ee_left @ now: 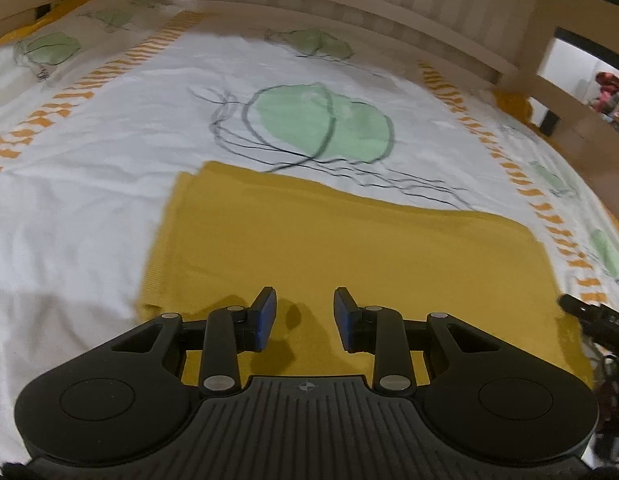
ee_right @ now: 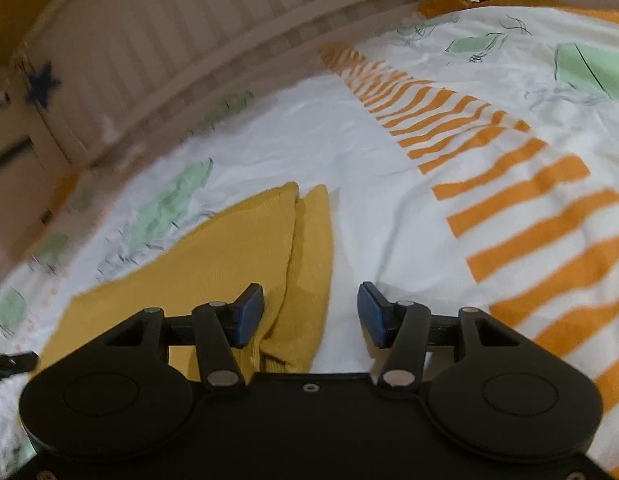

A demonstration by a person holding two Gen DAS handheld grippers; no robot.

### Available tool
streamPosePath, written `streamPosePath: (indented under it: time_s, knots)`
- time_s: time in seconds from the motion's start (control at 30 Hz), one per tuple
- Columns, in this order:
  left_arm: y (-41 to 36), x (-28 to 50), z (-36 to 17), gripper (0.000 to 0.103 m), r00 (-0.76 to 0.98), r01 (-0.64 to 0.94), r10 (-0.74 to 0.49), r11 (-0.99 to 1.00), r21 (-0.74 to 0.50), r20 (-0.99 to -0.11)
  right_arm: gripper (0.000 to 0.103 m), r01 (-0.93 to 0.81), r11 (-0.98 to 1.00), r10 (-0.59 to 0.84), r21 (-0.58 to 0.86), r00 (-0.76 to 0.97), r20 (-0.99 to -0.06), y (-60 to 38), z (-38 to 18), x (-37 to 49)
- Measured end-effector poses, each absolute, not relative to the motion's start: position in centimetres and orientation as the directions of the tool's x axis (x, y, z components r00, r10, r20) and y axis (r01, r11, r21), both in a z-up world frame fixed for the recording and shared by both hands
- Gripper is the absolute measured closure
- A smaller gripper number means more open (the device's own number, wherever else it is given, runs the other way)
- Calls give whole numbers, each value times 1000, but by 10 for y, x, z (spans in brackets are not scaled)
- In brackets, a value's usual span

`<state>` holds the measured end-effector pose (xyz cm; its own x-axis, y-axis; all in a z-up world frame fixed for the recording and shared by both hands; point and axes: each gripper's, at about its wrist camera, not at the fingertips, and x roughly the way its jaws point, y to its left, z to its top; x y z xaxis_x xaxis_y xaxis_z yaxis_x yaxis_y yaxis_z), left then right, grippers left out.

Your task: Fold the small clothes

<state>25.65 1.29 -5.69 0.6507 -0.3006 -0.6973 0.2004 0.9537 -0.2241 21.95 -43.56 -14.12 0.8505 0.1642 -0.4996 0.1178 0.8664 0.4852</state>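
A mustard-yellow garment (ee_left: 329, 248) lies flat and folded on the white bedsheet (ee_left: 89, 208). My left gripper (ee_left: 305, 312) hovers over its near part with the jaws apart and nothing between the blue pads (ee_left: 265, 320). In the right wrist view the same yellow garment (ee_right: 237, 248) shows its layered edge, two flaps side by side. My right gripper (ee_right: 311, 310) stands open above that edge, its left pad over the cloth and its right pad over the white sheet (ee_right: 369, 184). Neither gripper holds the fabric.
The sheet carries green blotches with black scribbles (ee_left: 321, 124) and orange striped bands (ee_right: 529, 208). A slatted wooden bed rail (ee_left: 349, 12) runs along the far side. Part of the other gripper (ee_left: 589, 312) shows at the right edge.
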Motion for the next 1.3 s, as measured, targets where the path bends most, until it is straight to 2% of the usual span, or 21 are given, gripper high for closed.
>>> streamPosePath:
  time_s: [0.1,0.43,0.7,0.9,1.3]
  knots:
    - [-3,260,-53,72,642,227,-318,948,-224,-697,45,109,829,194,549,864,-465,-445,-147,217]
    - [-67,308,-64,72,608,206,-301,953,-220,-734,45,80,812,211,579,884,-418,-448,-156,213]
    - [-97,329,-88,72,569,222,-229,968,-121,-790,45,68,785,229,616,892,-390,-453,-161,206]
    - [-108,321,-91,71,601,259,-186,965,-31,-777,45,65,769,235,635,896,-376,-456,-164,205]
    - [-96,263,-78,71,550,289,-240,953,-87,-800,46,62,748,245,661,900,-361,-460,-166,202]
